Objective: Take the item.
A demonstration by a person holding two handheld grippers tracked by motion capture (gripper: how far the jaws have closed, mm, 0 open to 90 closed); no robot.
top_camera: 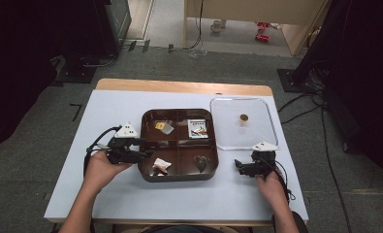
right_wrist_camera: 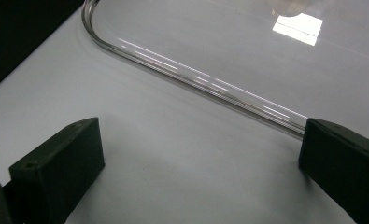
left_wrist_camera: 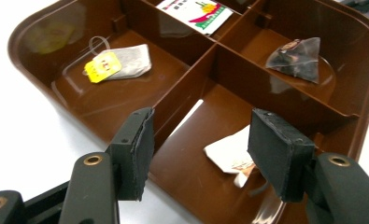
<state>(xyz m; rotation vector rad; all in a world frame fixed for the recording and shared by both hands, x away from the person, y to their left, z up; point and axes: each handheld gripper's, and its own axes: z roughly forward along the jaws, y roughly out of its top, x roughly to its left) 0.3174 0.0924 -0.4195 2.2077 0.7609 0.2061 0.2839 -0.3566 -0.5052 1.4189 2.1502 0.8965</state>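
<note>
white table [top_camera: 131, 194], left tongs [left_wrist_camera: 198, 149] agape

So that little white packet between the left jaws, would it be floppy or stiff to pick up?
Probably floppy: the white packet looks like thin, creased paper lying flat in the brown tray. Likely very light, so it may slide along the glossy tray floor if nudged rather than pinched.

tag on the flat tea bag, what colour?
Yellow tag, on the tea bag; clearest in the left gripper view.

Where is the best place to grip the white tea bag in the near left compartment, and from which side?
Probably its raised free corner: the white tea bag lies crumpled on the tray floor between the open left gripper jaws. Come from above, since the walls block a sideways approach.
</note>
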